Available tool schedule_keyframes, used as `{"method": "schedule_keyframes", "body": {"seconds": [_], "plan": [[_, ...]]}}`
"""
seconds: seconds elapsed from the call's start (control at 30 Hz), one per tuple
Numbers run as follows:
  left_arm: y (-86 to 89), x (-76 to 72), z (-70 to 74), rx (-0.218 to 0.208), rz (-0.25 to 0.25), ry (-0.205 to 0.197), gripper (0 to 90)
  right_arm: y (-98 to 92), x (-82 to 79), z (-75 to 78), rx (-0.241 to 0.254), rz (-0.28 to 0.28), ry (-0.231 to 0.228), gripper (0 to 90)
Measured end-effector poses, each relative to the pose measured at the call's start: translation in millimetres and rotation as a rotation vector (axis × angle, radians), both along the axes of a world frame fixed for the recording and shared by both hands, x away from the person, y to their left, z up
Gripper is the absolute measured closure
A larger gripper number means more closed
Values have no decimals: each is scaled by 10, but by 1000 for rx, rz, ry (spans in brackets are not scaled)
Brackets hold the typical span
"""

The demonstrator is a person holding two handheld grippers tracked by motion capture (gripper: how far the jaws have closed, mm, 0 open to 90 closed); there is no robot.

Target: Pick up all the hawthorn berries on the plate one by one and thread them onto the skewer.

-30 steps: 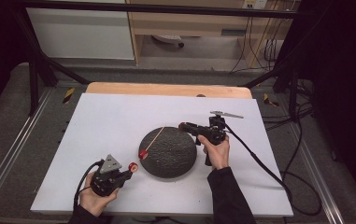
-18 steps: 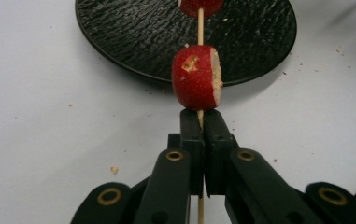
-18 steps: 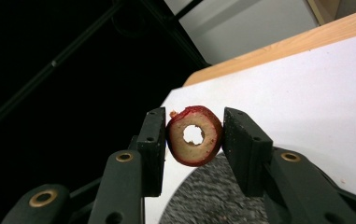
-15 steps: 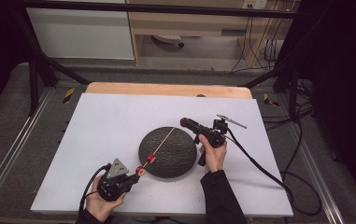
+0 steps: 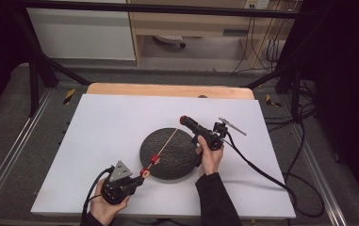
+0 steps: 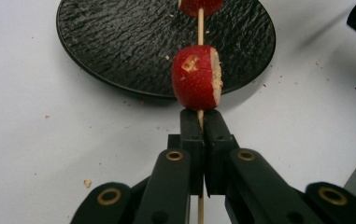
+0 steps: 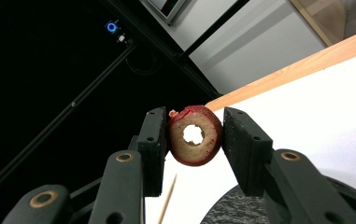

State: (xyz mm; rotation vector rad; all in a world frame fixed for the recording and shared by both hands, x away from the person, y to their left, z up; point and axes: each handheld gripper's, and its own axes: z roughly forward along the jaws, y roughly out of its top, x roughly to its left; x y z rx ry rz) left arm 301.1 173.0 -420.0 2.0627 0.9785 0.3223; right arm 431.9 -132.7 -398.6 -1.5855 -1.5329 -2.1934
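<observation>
**Ana:** Skewer (image 5: 164, 145) first: where is it lying?

**Ben:** It slants over the round black plate (image 5: 186, 162) in the high view. Its near end is pinched in the left tool (image 5: 139, 178), and its pointed far end reaches up toward the right tool (image 5: 183, 120).

**Ana:** So the left tool is pressed together?

**Ben:** Yes. In the left gripper view the two black jaws stand side by side with the thin wooden stick (image 6: 200, 119) clamped between them, running up from the bottom edge.

**Ana:** Anything on the stick?

**Ben:** Two red fruit pieces. One red piece (image 6: 197, 77) sits just beyond the jaw tips, at the plate's near rim; its skin is speckled and its cut side is pale. A second red piece (image 6: 201, 6) is farther along the stick, over the plate.

**Ana:** And the right tool?

**Ben:** It pinches a cored red fruit ring (image 7: 195, 135). In the right gripper view both pads press on the ring's sides, and the hole faces the camera. The skewer's tip (image 7: 168, 200) shows below it, not touching the ring.

**Ana:** What carries it all?

**Ben:** A white tabletop (image 5: 106, 127). The plate rests near its middle, with crumbs scattered around it.
</observation>
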Motion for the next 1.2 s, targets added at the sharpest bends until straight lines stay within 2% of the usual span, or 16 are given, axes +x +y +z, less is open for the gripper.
{"method": "schedule_keyframes", "body": {"seconds": [0.6,1.0,1.2], "plan": [[-37,19,-26,-16,12,15,882,66,-41,-74,29,-4,-28,612],[-43,18,-30,-14,11,16,882,70,-22,-91,8,-3,-29,613],[-66,20,-31,-27,17,22,882,100,-42,-129,5,9,-25,613]]}}
